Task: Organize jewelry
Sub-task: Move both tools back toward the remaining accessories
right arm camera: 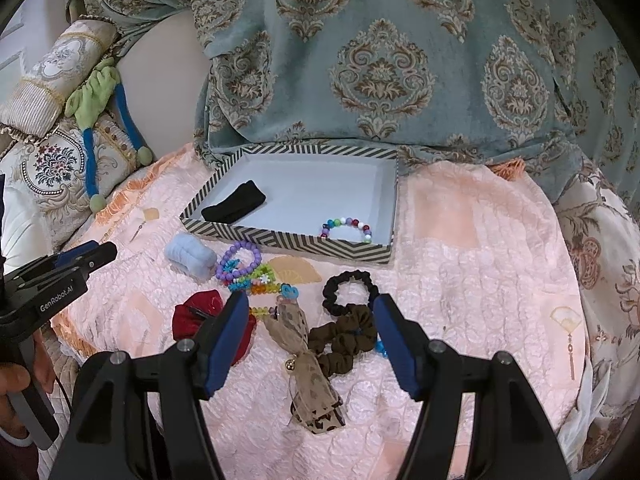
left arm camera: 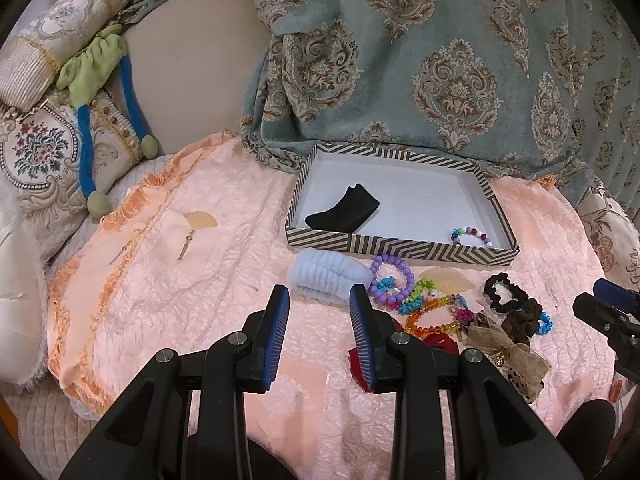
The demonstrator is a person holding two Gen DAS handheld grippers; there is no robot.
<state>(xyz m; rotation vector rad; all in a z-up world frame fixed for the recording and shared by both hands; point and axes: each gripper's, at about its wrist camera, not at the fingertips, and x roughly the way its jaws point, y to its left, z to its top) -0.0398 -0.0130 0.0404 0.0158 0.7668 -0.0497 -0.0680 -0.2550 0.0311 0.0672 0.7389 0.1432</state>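
A striped box (left arm camera: 400, 246) (right arm camera: 288, 242) on the pink quilt holds a black band (left arm camera: 342, 210) (right arm camera: 234, 202) and a multicolour bead bracelet (left arm camera: 470, 236) (right arm camera: 346, 226). In front of it lie a light blue scrunchie (left arm camera: 324, 278) (right arm camera: 188, 258), a purple bead bracelet (left arm camera: 392, 280) (right arm camera: 240, 260), a black scrunchie (left arm camera: 502, 292) (right arm camera: 350, 292), a brown scrunchie (left arm camera: 524, 320) (right arm camera: 344, 344), a brown bow (left arm camera: 508, 356) (right arm camera: 308, 360) and a red scrunchie (right arm camera: 192, 320). My left gripper (left arm camera: 318, 294) hangs open and empty just short of the blue scrunchie. My right gripper (right arm camera: 310, 300) stands open above the bow and brown scrunchie.
A blue-green patterned blanket (left arm camera: 440, 60) hangs behind the box. Embroidered cushions (left arm camera: 44, 148) and a green and blue plush toy (left arm camera: 92, 76) fill the left side. Bare pink quilt (left arm camera: 192, 280) stretches left of the pile. A person's hand (right arm camera: 16, 380) grips the left handle.
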